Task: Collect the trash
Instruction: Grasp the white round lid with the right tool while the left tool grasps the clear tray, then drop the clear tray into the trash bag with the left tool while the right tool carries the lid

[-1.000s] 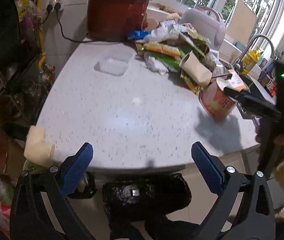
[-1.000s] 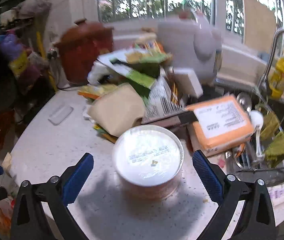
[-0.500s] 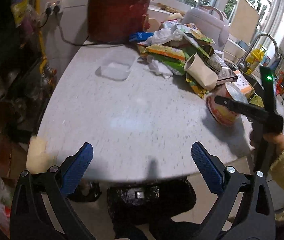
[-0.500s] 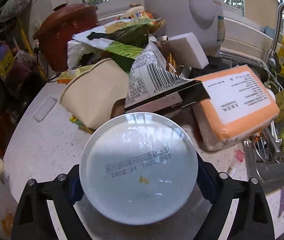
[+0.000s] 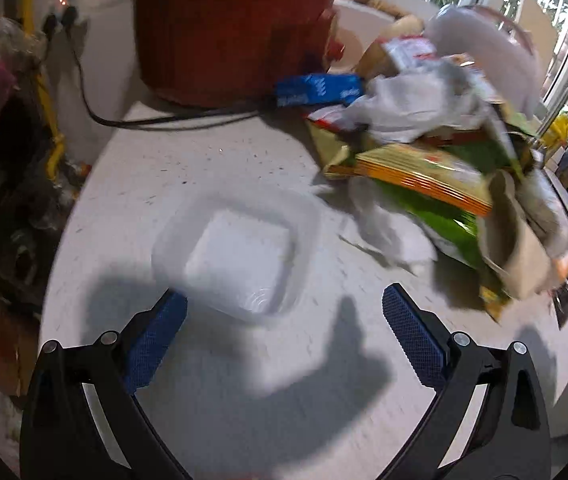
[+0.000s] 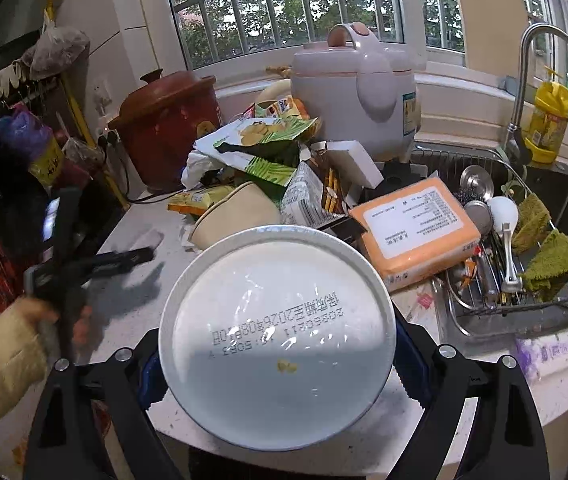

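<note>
My left gripper (image 5: 282, 296) is open just above the white counter (image 5: 188, 168). A clear square plastic container (image 5: 240, 256) lies right ahead of it, its near left corner beside the left fingertip. A heap of snack wrappers (image 5: 423, 168) and a tipped paper cup (image 5: 515, 248) lie to the right. In the right wrist view my right gripper (image 6: 278, 356) is shut on a round instant-noodle cup (image 6: 276, 320), its white foil face filling the space between the fingers. The cup is held above the counter edge in front of the same wrapper heap (image 6: 260, 148).
A red clay pot (image 5: 236, 28) with a black cord stands behind the container. A pink rice cooker (image 6: 355, 92) sits by the window. An orange pack (image 6: 415, 228) leans on the sink's dish rack (image 6: 523, 264). A hand in a cream sleeve (image 6: 0, 352) is at the left.
My left gripper has swept forward and down over the counter to the clear container. The right gripper has closed on the noodle cup and lifted it off the counter.
</note>
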`<state>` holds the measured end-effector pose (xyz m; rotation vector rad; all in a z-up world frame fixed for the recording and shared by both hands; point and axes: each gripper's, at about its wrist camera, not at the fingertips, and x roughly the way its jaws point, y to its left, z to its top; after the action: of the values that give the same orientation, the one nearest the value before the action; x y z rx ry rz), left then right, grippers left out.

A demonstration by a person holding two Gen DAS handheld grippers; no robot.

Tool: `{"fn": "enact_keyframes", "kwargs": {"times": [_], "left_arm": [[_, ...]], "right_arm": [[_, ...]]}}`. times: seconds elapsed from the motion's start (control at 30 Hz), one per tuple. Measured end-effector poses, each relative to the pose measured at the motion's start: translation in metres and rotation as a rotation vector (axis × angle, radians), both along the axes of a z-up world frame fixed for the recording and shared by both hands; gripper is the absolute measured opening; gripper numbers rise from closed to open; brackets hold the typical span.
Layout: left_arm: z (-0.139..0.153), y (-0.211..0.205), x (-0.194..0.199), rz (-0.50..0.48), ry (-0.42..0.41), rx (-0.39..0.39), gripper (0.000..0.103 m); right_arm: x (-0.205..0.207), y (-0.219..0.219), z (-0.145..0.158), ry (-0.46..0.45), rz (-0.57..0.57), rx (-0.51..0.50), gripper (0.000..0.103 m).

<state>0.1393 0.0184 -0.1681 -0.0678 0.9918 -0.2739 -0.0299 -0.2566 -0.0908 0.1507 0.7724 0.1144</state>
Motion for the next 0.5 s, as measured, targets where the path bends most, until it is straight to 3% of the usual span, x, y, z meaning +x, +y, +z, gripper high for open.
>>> {"fn": "enact_keyframes", "kwargs": {"times": [0.13, 0.17, 0.2, 0.5], "left_arm": [[0.000, -0.003, 0.019, -0.028, -0.034, 0.054, 0.093], [0.001, -0.004, 0.021, -0.039, -0.048, 0.074, 0.079], [0.002, -0.006, 0.022, -0.050, -0.063, 0.094, 0.072], [0.018, 0.001, 0.005, -0.045, -0.107, 0.047, 0.070]], "right_arm": [[-0.006, 0.006, -0.003, 0.011, 0.012, -0.011, 0.088], [-0.007, 0.006, -0.003, 0.014, 0.014, -0.012, 0.088], [-0.007, 0.007, -0.005, 0.018, 0.015, -0.012, 0.088], [-0.008, 0.019, 0.001, 0.002, 0.043, 0.003, 0.088]]}}
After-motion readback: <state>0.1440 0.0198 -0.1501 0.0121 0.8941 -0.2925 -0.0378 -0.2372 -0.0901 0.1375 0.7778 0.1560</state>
